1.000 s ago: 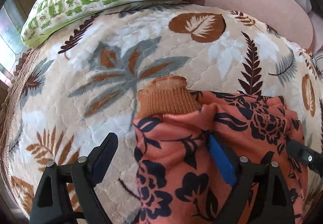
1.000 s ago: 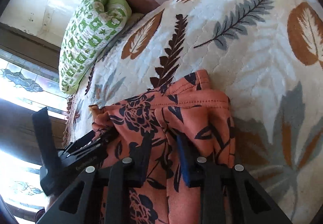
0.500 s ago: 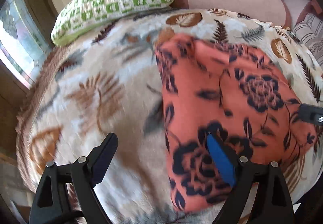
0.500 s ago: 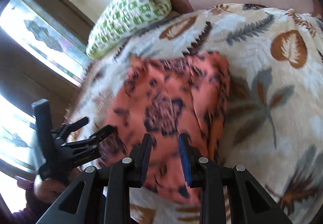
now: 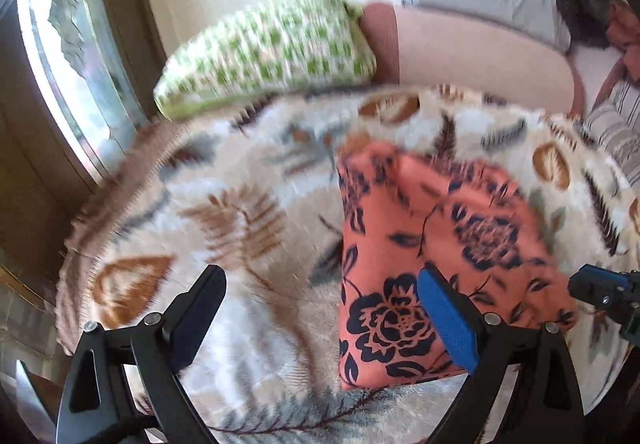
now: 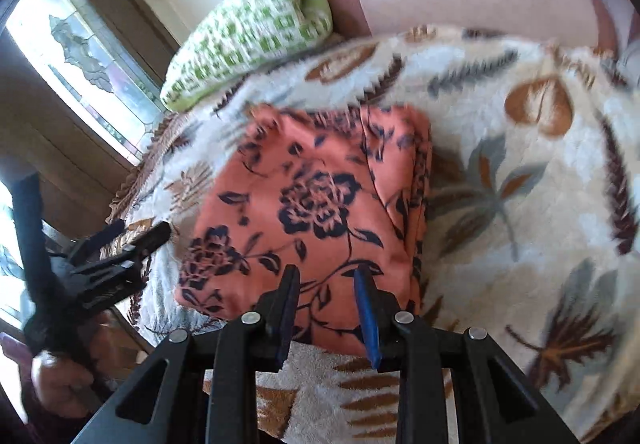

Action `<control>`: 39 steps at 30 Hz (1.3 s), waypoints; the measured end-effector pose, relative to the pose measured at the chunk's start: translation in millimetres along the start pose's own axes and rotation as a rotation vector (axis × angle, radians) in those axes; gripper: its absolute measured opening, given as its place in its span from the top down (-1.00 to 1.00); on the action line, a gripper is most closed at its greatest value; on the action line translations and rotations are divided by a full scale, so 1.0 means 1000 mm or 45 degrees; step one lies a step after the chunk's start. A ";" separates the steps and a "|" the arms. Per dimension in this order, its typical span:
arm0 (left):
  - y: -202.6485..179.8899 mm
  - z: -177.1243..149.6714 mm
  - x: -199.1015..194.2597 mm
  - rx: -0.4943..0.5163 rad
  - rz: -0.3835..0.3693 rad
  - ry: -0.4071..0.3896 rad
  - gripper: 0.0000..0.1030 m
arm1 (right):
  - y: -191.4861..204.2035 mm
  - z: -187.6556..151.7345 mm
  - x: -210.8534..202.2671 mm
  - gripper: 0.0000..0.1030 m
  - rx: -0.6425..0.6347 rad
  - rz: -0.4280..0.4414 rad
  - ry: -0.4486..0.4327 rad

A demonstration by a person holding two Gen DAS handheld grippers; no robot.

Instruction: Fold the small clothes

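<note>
An orange garment with dark flowers (image 5: 432, 244) lies folded into a compact rectangle on the leaf-print blanket (image 5: 224, 204); it also shows in the right wrist view (image 6: 320, 212). My left gripper (image 5: 320, 308) is wide open and empty, above the garment's near left edge. My right gripper (image 6: 326, 296) is open with a narrower gap and empty, above the garment's near edge. The left gripper also shows in the right wrist view (image 6: 120, 248) at the left, held by a hand.
A green and white checked pillow (image 5: 272, 52) lies at the back of the blanket against a pink cushion (image 5: 480, 52). A window (image 5: 68, 56) is on the left. A striped cloth (image 5: 616, 128) lies at the far right.
Both grippers have pulled back and up from the garment, which now lies released and folded. The right gripper has let go of the cloth. The view is wider.
</note>
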State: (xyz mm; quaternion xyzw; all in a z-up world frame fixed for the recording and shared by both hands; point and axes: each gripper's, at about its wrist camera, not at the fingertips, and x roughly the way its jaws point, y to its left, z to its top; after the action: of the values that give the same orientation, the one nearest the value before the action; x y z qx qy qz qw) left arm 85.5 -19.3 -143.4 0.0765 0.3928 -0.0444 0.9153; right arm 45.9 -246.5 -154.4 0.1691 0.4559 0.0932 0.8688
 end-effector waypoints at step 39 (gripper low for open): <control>0.041 0.009 -0.122 -0.175 0.123 -0.318 -0.89 | 0.066 -0.023 -0.084 0.36 -0.125 -0.188 -0.368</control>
State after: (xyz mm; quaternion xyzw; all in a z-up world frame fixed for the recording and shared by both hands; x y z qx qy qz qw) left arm 13.6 22.1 -44.4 0.0264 0.2740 0.0175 0.9612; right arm -21.3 -206.9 -77.4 0.1043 0.3323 0.0260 0.9370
